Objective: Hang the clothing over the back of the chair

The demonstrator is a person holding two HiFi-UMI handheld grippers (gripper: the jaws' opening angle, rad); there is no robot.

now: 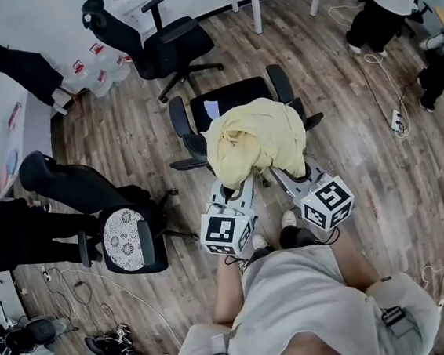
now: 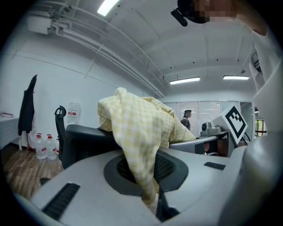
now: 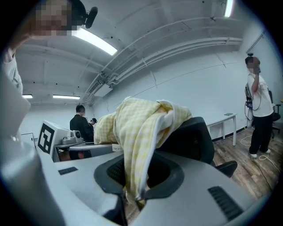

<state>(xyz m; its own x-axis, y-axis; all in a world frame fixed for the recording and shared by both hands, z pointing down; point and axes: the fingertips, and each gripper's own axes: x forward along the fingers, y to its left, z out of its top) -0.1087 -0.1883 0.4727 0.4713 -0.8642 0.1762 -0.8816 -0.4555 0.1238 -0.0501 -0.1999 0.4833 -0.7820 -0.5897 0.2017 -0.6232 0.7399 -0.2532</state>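
**Yellow garment draped over chair back, both grippers gripping its near edge**

A pale yellow checked garment [image 1: 254, 142] lies bunched over the top of the backrest of a black office chair [image 1: 233, 94] with armrests, which stands on the wood-plank floor [image 1: 341, 105] directly in front of the person. From the head view the cloth covers the backrest's upper edge and hangs down its near side; how far it falls over the seat side is hard to judge, as the folds hide that part.

The left gripper [image 1: 235, 187] is at the garment's lower left edge. In the left gripper view its jaws are closed almost together on a hanging fold of the garment [image 2: 141, 128], which runs down into the left gripper [image 2: 152, 201] from the chair back [image 2: 84, 141].

The right gripper [image 1: 293, 175] is at the lower right edge. In the right gripper view its jaws are nearly closed, pinching a white-trimmed hem of the garment [image 3: 137, 132] in the right gripper [image 3: 132, 198], beside the chair back [image 3: 194, 141].
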